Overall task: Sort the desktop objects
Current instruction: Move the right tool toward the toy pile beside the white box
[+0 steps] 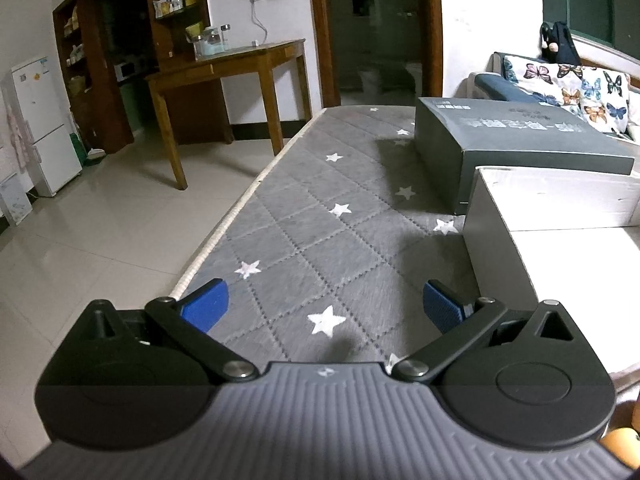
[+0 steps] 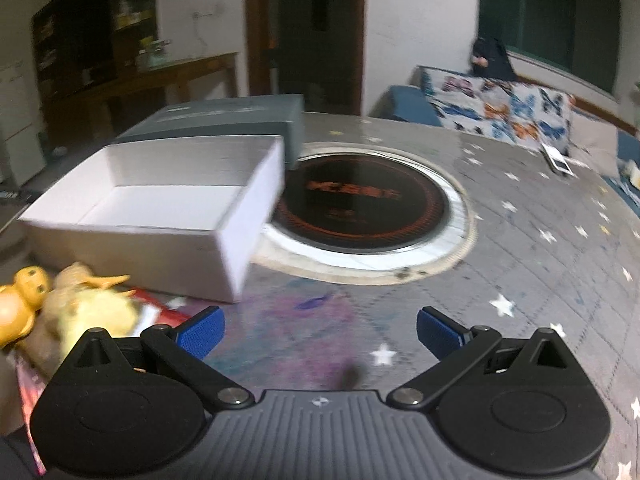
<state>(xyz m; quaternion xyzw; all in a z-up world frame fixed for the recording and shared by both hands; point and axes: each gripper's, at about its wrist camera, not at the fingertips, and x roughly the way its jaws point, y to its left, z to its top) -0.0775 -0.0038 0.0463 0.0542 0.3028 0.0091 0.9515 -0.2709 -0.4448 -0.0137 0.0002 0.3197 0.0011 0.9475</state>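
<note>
While both grippers hover with fingers released, the left gripper [image 1: 323, 306] and right gripper [image 2: 320, 332] hold nothing; the white box [image 2: 160, 236] sits at middle left, yellow duck toys [image 2: 60, 304] below it.

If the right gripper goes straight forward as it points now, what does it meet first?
Probably the round black hotplate set in the table; before it only bare star-patterned cloth. The white box lies left. Depth is uncertain.

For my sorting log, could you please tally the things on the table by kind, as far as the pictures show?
Boxes: 2, white box open and empty, dark box behind it.
Yellow toys: 2, plastic duck and plush duck.
Red packet: 1, partly hidden under the toys.
Total: 5; more may lie out of view.
</note>
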